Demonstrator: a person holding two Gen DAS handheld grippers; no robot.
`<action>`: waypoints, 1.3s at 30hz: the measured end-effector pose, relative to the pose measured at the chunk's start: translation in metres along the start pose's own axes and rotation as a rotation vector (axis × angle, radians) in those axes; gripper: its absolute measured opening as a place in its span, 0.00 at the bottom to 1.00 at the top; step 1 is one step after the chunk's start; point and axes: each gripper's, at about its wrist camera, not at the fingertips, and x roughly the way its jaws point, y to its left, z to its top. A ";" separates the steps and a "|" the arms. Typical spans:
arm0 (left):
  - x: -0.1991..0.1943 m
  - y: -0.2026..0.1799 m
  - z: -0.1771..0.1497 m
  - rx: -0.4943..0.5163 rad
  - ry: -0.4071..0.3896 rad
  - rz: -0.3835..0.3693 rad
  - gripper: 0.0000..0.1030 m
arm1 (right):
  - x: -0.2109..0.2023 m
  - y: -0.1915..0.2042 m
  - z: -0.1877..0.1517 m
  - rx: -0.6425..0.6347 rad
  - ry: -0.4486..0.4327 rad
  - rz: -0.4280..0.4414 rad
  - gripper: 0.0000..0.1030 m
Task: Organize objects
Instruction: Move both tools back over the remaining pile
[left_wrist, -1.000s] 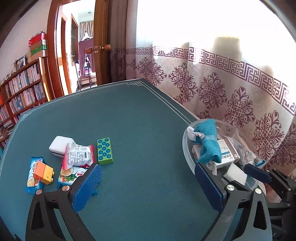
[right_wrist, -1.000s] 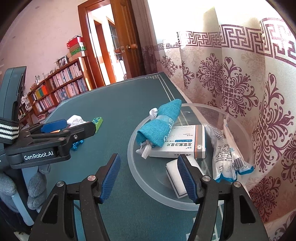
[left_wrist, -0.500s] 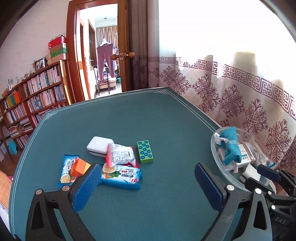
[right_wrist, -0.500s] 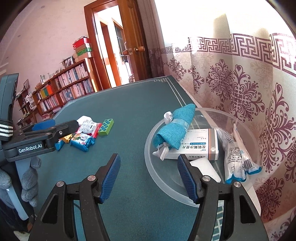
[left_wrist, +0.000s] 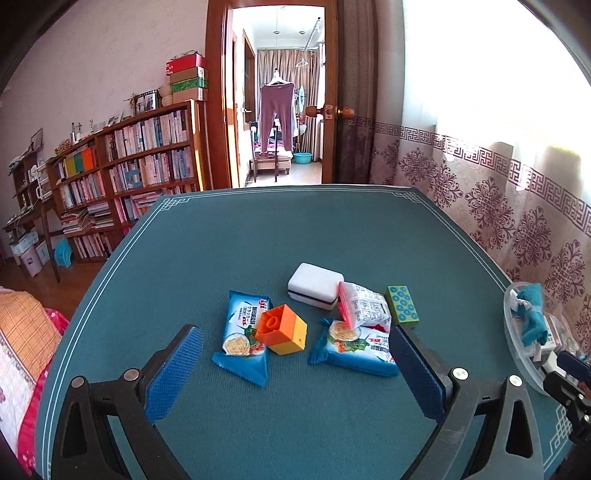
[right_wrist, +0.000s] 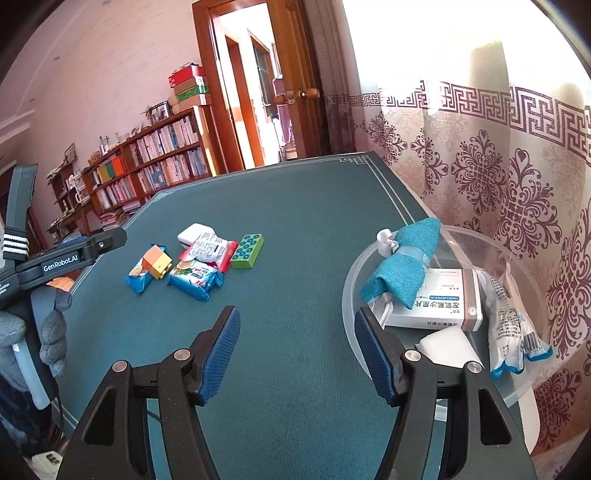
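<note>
A loose pile lies on the green table: two blue snack packets (left_wrist: 245, 334) (left_wrist: 357, 347), an orange-yellow block (left_wrist: 282, 329), a white sponge (left_wrist: 314, 285), a white-red packet (left_wrist: 364, 304) and a green dotted brick (left_wrist: 402, 305). My left gripper (left_wrist: 295, 365) is open and empty, just in front of the pile. My right gripper (right_wrist: 295, 350) is open and empty, at the left rim of a clear bowl (right_wrist: 349, 291) holding a rolled teal towel (right_wrist: 402, 266), a medicine box (right_wrist: 443, 308), a white sponge (right_wrist: 447, 345) and a plastic-wrapped pack (right_wrist: 509, 325).
The pile also shows in the right wrist view (right_wrist: 195, 258), with the left gripper body (right_wrist: 62, 258) at the left. A patterned curtain (right_wrist: 498, 177) hangs right of the table. A bookshelf (left_wrist: 129, 173) and an open doorway (left_wrist: 277, 110) stand beyond the far edge.
My left gripper has swung left, away from the bowl, and now faces the pile. My right gripper has drawn back from the bowl a little. Both stay open.
</note>
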 end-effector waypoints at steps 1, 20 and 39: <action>0.002 0.004 -0.001 -0.007 0.003 0.006 1.00 | 0.002 0.003 0.000 -0.007 0.005 0.005 0.64; 0.021 0.055 -0.012 -0.085 0.066 0.085 1.00 | 0.055 0.051 0.010 -0.063 0.122 0.150 0.66; 0.039 0.063 -0.019 -0.070 0.119 0.088 1.00 | 0.149 0.096 0.041 -0.161 0.180 0.293 0.67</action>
